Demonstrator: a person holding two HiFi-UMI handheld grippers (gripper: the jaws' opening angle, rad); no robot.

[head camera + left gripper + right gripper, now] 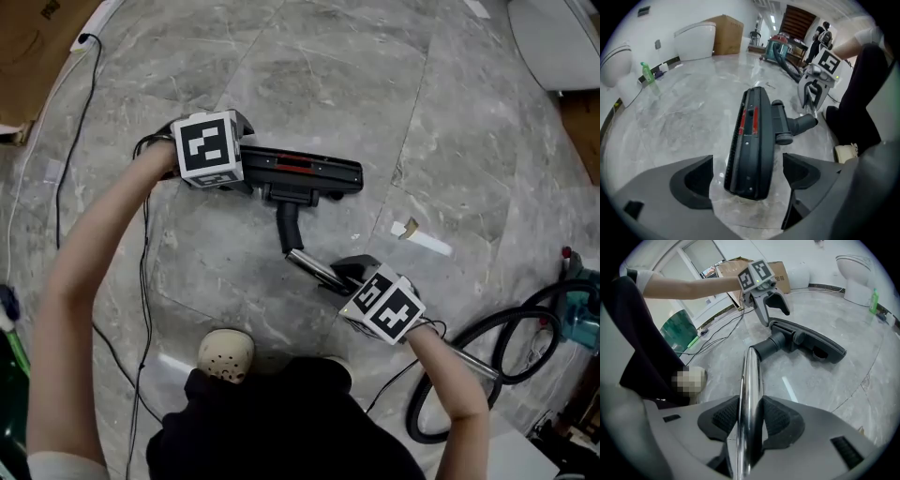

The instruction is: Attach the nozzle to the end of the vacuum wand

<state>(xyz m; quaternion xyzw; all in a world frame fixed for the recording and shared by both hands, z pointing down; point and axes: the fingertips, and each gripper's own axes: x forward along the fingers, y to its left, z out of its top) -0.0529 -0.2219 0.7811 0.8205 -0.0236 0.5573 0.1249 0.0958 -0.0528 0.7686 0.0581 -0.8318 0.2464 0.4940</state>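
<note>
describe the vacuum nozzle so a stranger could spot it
Look at the middle of the grey marble floor. The nozzle is the long black bar with a red strip and a short neck, unlike the shiny chrome wand pointing at that neck.

nozzle [300, 174] on floor [450, 112], wand [307, 262] in right tool [345, 274]

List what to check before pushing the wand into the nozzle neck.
1. Grip of right gripper on wand: ok, jaws clamped on it.
2. Grip of left gripper on nozzle: not ok, jaws open, pads clear of it.
3. The neck points toward the wand tip: ok.
4. Wand tip seated in neck: cannot tell.
5. Nozzle resting on floor: ok.
</note>
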